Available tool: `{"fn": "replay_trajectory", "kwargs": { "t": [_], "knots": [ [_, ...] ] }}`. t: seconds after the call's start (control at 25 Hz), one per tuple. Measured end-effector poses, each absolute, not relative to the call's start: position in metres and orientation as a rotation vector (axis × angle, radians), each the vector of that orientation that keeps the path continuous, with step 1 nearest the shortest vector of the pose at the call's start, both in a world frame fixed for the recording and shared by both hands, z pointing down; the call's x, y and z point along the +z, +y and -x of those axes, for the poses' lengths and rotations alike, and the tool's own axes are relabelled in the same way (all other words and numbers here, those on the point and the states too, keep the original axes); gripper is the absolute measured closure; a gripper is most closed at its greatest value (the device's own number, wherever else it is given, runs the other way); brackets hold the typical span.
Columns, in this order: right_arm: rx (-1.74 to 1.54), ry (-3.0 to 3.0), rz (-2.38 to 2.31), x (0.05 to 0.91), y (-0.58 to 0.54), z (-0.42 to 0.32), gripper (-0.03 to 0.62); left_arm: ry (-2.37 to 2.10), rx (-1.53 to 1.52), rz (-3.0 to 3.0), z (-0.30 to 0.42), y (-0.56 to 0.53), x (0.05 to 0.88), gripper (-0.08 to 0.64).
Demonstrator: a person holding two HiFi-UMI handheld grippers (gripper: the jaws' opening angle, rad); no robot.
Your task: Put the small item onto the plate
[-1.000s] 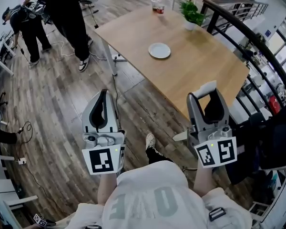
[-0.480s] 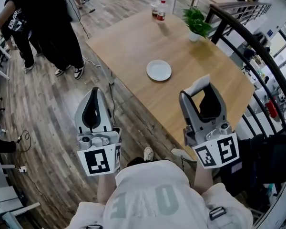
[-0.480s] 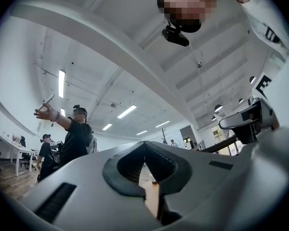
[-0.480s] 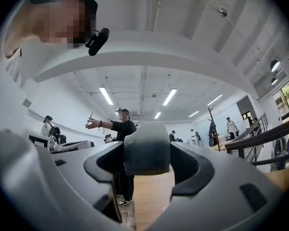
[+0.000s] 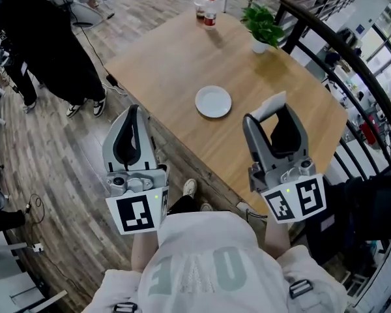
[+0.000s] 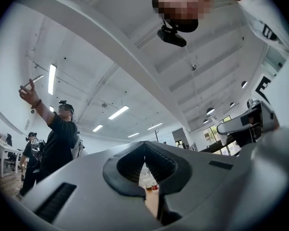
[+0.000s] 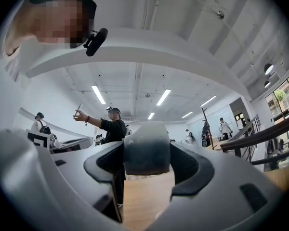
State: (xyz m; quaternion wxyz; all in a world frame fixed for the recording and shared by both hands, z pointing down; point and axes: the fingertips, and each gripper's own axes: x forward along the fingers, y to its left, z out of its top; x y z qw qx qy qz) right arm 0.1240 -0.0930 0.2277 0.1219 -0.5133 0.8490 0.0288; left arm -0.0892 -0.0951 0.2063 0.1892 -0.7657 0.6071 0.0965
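A small white plate [image 5: 213, 102] lies on the wooden table [image 5: 163, 57], ahead of and between my two grippers. My right gripper [image 5: 274, 111] is over the table's near edge, right of the plate, and is shut on a small white item [image 5: 271, 105]. In the right gripper view the item [image 7: 145, 143] fills the gap between the jaws of that gripper [image 7: 146, 154]. My left gripper [image 5: 132, 110] hangs over the floor just left of the table's edge. It is shut with nothing in it; in the left gripper view its tips [image 6: 145, 147] meet.
A potted plant [image 5: 260, 22] stands at the table's far right, and a bottle with a cup [image 5: 206, 8] at its far end. A black railing [image 5: 342, 57] runs along the right. A person in black [image 5: 45, 51] stands on the wood floor at left.
I have come closer to the table, so the plate and the table's edge now lie nearer to both grippers. The right gripper still holds the white item. The person in black shifted at left.
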Motion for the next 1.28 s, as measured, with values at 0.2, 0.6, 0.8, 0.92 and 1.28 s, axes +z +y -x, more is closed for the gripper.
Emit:
{"fn": "replay_trajectory", "kwargs": {
  "t": [0.2, 0.6, 0.8, 0.92, 1.28],
  "knots": [
    [0.042, 2.452, 1.573, 0.238, -0.128, -0.12, 0.285, 1.664, 0.262, 2.192, 0.09, -0.14, 0.205, 0.552],
    [-0.025, 2.476, 1.692, 0.265, -0.2, -0.113, 0.285, 1.644, 0.248, 2.255, 0.096, -0.19, 0.219, 0.552],
    [-0.094, 2.558, 1.766, 0.295, -0.242, -0.105, 0.285, 1.651, 0.219, 2.276, 0.102, -0.202, 0.228, 0.552],
    [-0.139, 2.618, 1.802, 0.318, -0.266, -0.103, 0.285, 1.673, 0.202, 2.268, 0.108, -0.206, 0.232, 0.552],
    [-0.414, 2.904, 1.888, 0.44, -0.325, -0.088, 0.285, 1.756, 0.127, 2.248, 0.127, -0.214, 0.254, 0.552]
  ]
}}
